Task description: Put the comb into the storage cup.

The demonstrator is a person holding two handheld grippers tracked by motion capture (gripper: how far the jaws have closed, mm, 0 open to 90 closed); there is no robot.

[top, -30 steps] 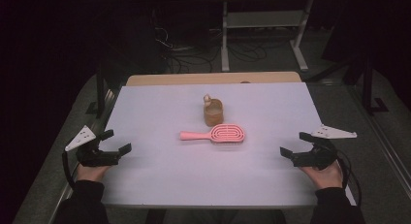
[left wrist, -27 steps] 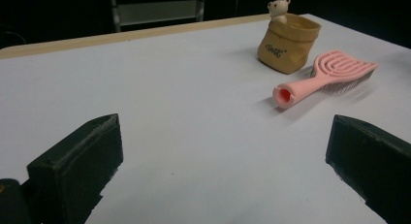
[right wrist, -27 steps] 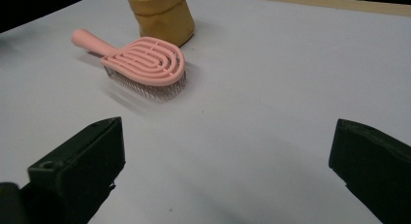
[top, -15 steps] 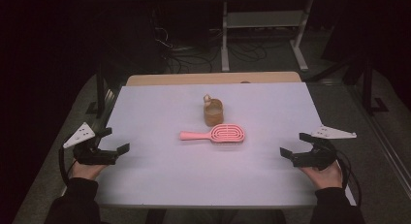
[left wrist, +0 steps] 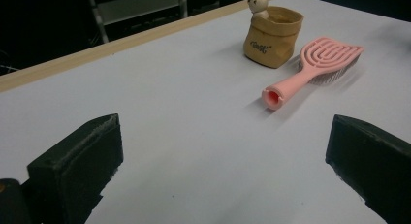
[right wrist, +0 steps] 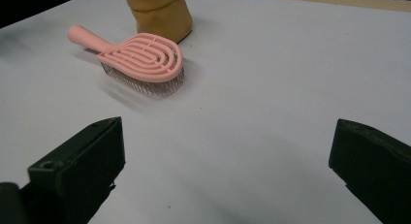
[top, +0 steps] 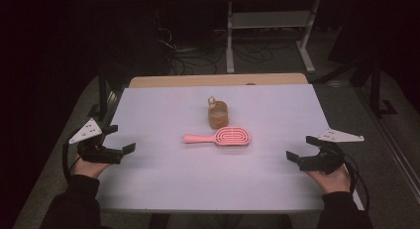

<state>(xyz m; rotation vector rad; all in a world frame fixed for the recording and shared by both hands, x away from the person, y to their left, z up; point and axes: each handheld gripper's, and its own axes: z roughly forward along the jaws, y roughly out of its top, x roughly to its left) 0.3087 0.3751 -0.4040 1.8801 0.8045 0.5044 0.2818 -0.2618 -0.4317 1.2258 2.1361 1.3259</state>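
The pink brush (top: 221, 137) lies in the middle of the table (top: 148, 189), just in front of the little brown bag (top: 217, 115). Both tongs, left (top: 115, 142) and right (top: 303, 150), are wide and empty near the side edges. Best to grab the thin handle, slowly.

Tabletop (top: 163, 189): pale white/lilac sheet over most of surface, bare wood strip along far edge. Near centre: pink hairbrush (top: 222, 137) lying flat, bristles down, handle pointing left. Just beyond it, far side: small tan paper-bag pouch (top: 217, 115), upright, w/ tiny bear figure (top: 211, 101) at its far rim. Brush head v. close to pouch; contact can't tell.
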